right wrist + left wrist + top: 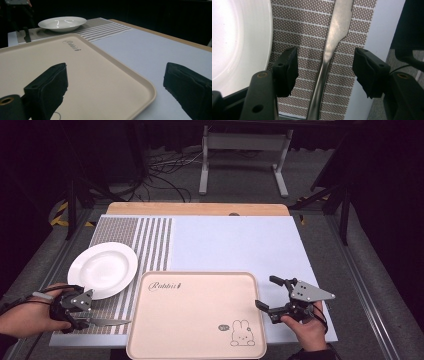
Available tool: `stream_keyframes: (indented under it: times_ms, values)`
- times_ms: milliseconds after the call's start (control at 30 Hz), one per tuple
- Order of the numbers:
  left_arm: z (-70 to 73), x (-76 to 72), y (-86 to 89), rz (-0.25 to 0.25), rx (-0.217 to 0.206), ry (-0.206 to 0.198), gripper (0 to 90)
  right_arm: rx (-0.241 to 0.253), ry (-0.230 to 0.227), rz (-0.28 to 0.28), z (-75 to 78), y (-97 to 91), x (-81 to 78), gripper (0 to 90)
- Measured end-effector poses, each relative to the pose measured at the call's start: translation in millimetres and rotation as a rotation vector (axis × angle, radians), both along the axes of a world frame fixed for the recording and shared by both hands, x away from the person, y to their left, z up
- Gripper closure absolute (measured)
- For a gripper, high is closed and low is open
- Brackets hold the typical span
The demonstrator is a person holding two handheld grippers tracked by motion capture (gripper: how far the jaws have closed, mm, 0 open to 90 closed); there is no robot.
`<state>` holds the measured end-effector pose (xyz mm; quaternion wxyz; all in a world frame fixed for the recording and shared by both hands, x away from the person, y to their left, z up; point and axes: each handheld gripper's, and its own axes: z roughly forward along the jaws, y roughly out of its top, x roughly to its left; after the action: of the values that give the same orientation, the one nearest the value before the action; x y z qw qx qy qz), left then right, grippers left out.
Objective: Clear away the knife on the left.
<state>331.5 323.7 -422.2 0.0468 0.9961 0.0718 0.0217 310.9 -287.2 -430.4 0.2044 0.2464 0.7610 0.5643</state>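
At the left, the left hand-held gripper (84, 312) sits low over the striped placemat (150, 245) on the desk (240, 240), with the knife (107, 322) lying flat on the mat between its 2 jaws. In the left gripper view the knife (329, 50) runs straight up the middle of the gap, handle nearest the hand-held gripper and blade pointing away from it; both pads stand clear of the metal on either side, so the jaws are apart and grip nothing. The white plate (102, 269) rests just beside this hand-held gripper, on the far side of it from the desk's near edge. To the right of the knife tip lies the beige tray (195, 312), just beside the blade. Further right, the right hand-held gripper (267, 295) hovers at the tray's right rim with its jaws spread wide and nothing in them; in its own view 1 jaw hangs over the tray (75, 75) and the other over the bare desk.
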Motion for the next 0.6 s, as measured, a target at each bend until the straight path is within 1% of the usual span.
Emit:
stream_keyframes:
  times_ms: [100,167,333,367,433,467,500,533,600]
  values:
    - [-2.3,1.2,-0.6,-0.018,0.026,0.006,42.8,-0.001,-0.001,0.002,-0.1,0.0,0.1,6.3]
    - [-4.2,2.1,-0.9,-0.035,0.050,0.012,47.2,-0.002,-0.001,0.004,-0.1,0.2,0.0,6.4]
    - [-7.0,4.2,-1.5,-0.069,0.092,0.019,56.5,-0.004,-0.002,0.008,-0.5,0.9,0.3,6.4]
    - [-7.6,5.2,-2.1,-0.086,0.101,0.023,58.1,-0.005,-0.001,0.010,-0.5,0.9,0.3,6.4]
    - [-9.2,4.3,-2.3,-0.077,0.107,0.018,60.4,-0.004,-0.001,0.010,-0.5,0.9,0.3,6.4]
    - [-10.1,4.8,-2.4,-0.087,0.119,0.020,61.8,-0.004,-0.002,0.011,-0.5,0.9,0.2,6.4]
    - [-10.1,4.8,-2.4,-0.087,0.119,0.020,64.2,-0.003,-0.002,0.012,-0.5,0.9,0.2,6.4]
    - [-11.6,5.1,-2.9,-0.103,0.138,0.022,66.0,-0.002,-0.001,0.012,-0.5,1.0,0.0,6.4]
    - [-12.4,4.8,-3.8,-0.114,0.150,0.033,70.2,-0.003,-0.001,0.013,-0.6,1.1,0.1,6.4]
